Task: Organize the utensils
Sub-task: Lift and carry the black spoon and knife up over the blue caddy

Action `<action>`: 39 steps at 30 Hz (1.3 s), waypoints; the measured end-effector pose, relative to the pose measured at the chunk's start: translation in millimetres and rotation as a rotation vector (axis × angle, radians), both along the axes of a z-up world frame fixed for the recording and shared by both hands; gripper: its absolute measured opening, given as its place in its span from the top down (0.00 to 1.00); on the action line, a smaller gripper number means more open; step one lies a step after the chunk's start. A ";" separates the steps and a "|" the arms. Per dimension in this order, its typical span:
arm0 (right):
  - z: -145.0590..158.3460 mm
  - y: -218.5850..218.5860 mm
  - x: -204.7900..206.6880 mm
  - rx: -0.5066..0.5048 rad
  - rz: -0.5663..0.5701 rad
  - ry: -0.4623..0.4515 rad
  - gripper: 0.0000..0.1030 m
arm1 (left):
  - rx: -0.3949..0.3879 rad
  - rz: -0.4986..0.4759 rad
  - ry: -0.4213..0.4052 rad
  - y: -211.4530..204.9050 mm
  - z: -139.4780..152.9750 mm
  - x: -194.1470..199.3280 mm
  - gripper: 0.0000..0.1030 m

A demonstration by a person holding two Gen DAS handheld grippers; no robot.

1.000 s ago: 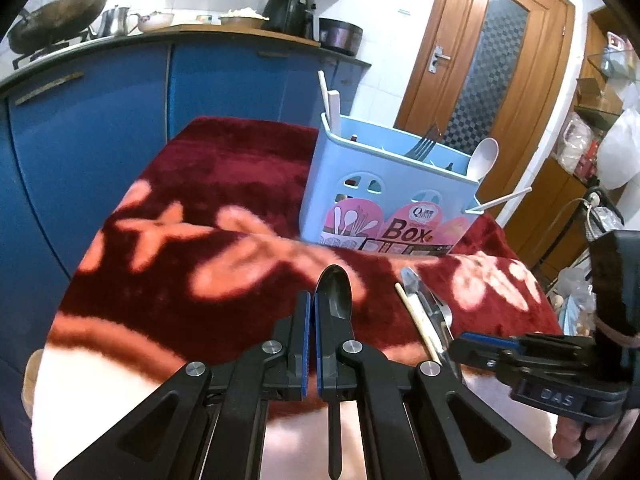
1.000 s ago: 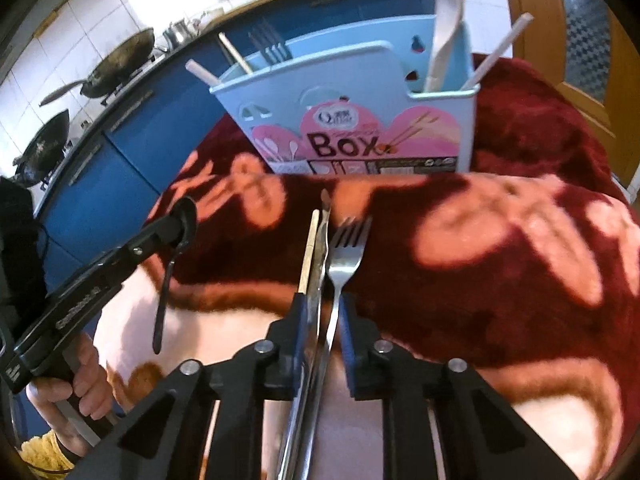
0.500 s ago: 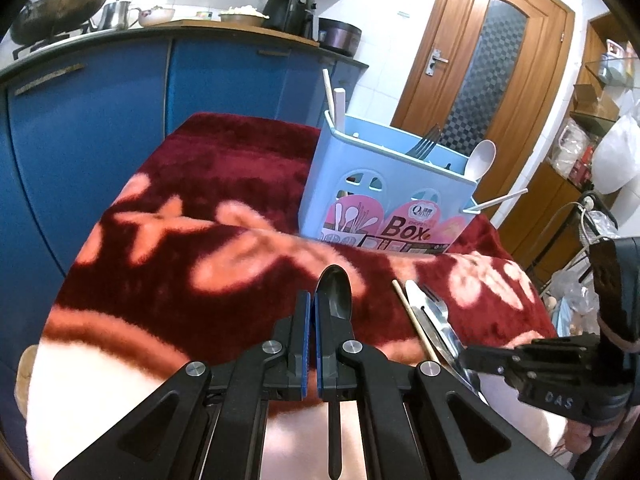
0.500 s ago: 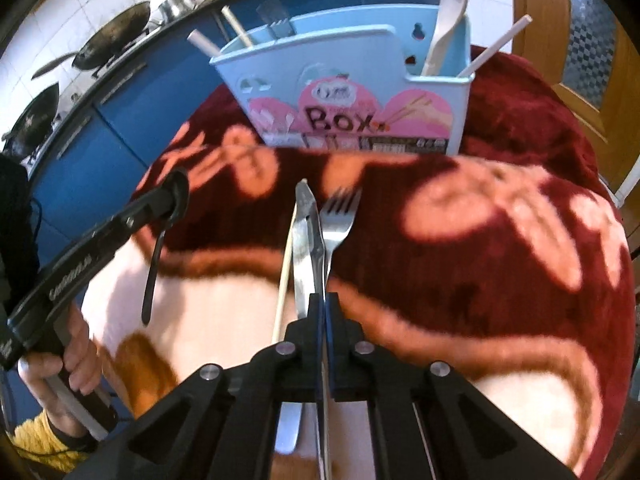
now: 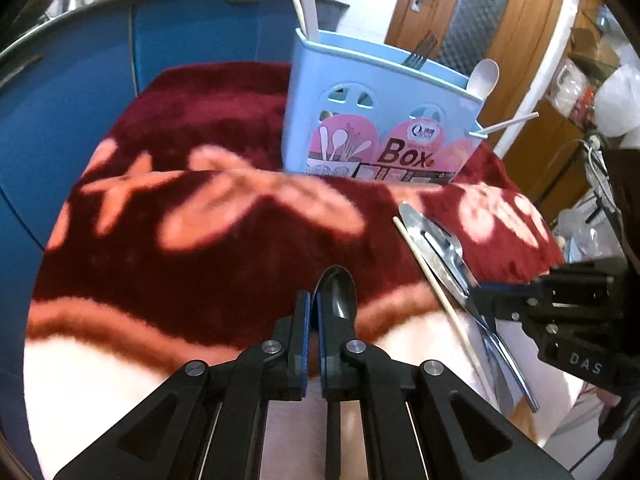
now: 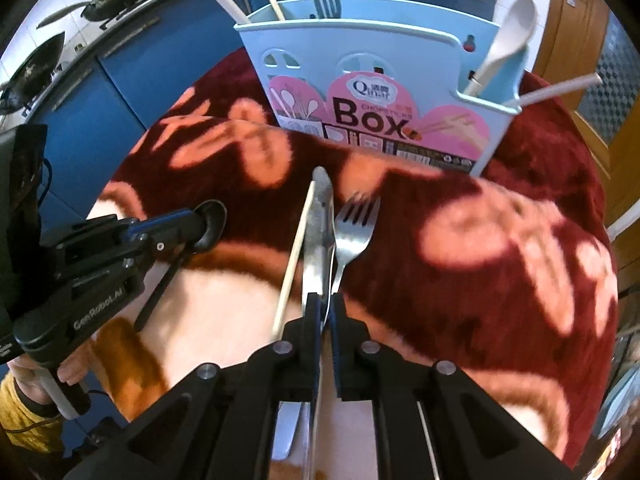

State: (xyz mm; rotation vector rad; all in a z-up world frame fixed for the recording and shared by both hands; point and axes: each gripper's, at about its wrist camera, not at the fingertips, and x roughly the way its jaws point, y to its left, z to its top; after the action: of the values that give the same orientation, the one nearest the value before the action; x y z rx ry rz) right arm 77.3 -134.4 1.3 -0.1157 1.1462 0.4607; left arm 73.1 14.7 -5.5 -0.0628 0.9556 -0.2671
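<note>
Left tongs (image 5: pixel 313 312): black arms with blue pads, pinched on the neck of a dark glossy spoon (image 5: pixel 338 300), whose oval bowl juts past the tips while its thin handle hangs beneath.
Right tongs (image 6: pixel 327 312): same black-and-blue build; jaws opening, with the slim stem of a steel fork (image 6: pixel 354 232) between the pads.
Fork: shiny metal, four tines lying on the cloth.
Knife (image 6: pixel 318 232): flat polished blade, laid just beside the fork, touching or overlapping it.
Chopstick (image 6: pixel 294 256): a pale, thin wooden stick, laid along the knife's other side.
Utensil box (image 6: pixel 372 92): pale blue moulded plastic with arched cut-outs and a pink printed label, stood upright beyond the loose cutlery; a white spoon, a fork and pale sticks are held in it.
Tabletop cover (image 5: pixel 200 208): deep red plush with salmon flower shapes and a cream border.
</note>
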 end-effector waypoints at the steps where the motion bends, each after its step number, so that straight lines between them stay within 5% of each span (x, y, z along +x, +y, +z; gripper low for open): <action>1: -0.7 0.9 2.5 -0.004 0.005 0.006 0.90 | 0.006 -0.010 0.009 -0.4 -0.5 1.1 0.94; 8: -0.9 -3.4 7.6 0.013 0.015 -0.003 0.95 | 0.016 -0.061 0.045 -1.7 -0.5 7.9 0.95; 29: 37.2 -66.0 -42.3 0.379 -0.162 -0.262 0.96 | -0.047 0.042 -0.187 1.1 42.4 -19.3 0.98; 39: 49.9 -73.9 -51.7 0.446 -0.192 -0.363 0.96 | -0.088 0.059 -0.252 -4.7 59.7 -23.6 0.98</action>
State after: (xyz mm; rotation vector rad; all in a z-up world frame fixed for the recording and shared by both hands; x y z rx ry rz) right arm 25.6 -208.3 51.2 0.2876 0.6712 0.4901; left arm 49.5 10.0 54.2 -0.1344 0.6907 -0.2558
